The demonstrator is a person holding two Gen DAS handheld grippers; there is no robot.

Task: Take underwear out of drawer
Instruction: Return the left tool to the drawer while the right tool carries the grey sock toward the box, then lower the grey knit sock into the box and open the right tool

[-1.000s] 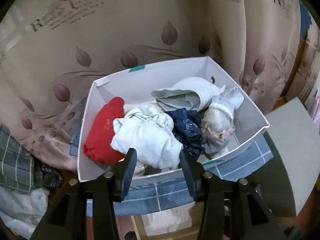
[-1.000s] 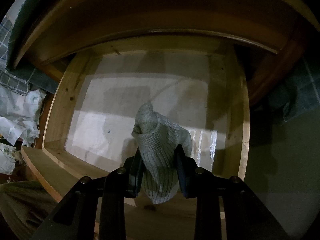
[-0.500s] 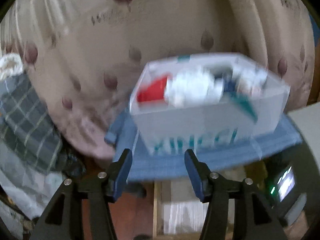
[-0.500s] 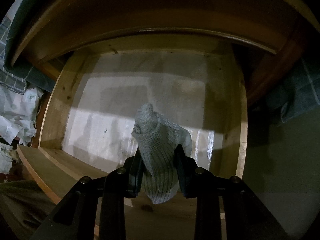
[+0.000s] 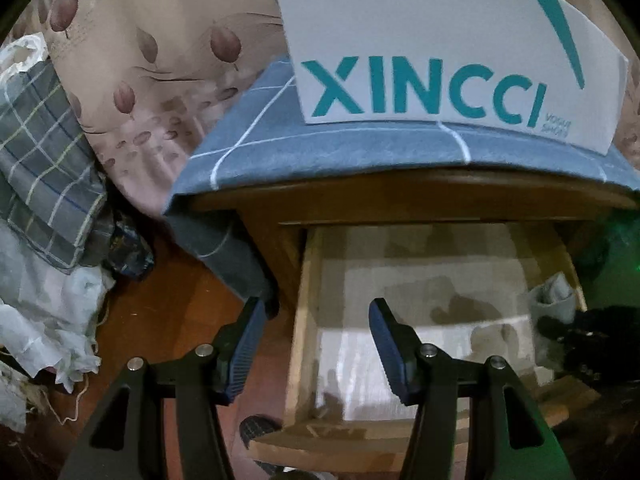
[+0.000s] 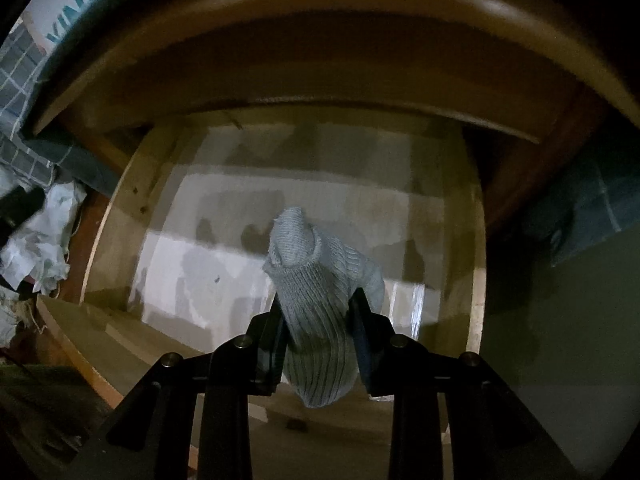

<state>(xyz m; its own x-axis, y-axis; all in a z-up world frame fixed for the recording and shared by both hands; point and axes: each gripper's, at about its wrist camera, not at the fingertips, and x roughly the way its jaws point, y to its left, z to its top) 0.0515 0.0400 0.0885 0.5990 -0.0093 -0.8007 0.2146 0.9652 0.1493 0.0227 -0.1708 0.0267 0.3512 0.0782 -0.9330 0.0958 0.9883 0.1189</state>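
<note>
While the right tool (image 6: pixel 318 322) pinches a grey ribbed garment (image 6: pixel 320 300) between its pads, the knit bundle hangs just above the near right part of the open wooden drawer (image 6: pixel 476 240), whose pale lined floor shows below it. In the left wrist view the same garment (image 5: pixel 554 300) shows at the drawer's right wall (image 5: pixel 568 264). The left tool (image 5: pixel 316 346) stands about half wide with nothing between its fingers, its jaws having just been opening, over the drawer's left wall. Farther off, a white box (image 5: pixel 440 40) printed XINCCI sits on a blue checked cloth (image 5: pixel 320 148) covering the tabletop above the drawer. Left of that lie a leaf-patterned fabric (image 5: pixel 160 60) and a plaid cloth (image 5: pixel 40 152).
</note>
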